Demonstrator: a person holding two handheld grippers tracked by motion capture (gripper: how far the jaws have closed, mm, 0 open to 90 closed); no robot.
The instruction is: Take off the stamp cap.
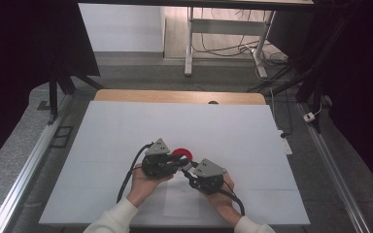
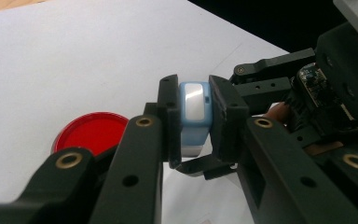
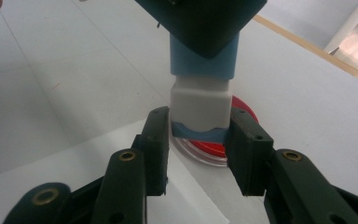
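A small blue and white block-shaped object hangs just above the table, between both grippers. My left gripper is shut on its blue body, with the pads flat against both sides. In the right gripper view the object's white section points down toward me. My right gripper is shut on its lower white and blue end. A round red dish lies on the table just behind it. In the high view the left gripper and right gripper meet tip to tip beside the red dish.
A white sheet covers the table, whose wooden far edge shows beyond it. A smaller piece of paper lies near the front edge between the person's forearms. Metal rails run along both sides of the table.
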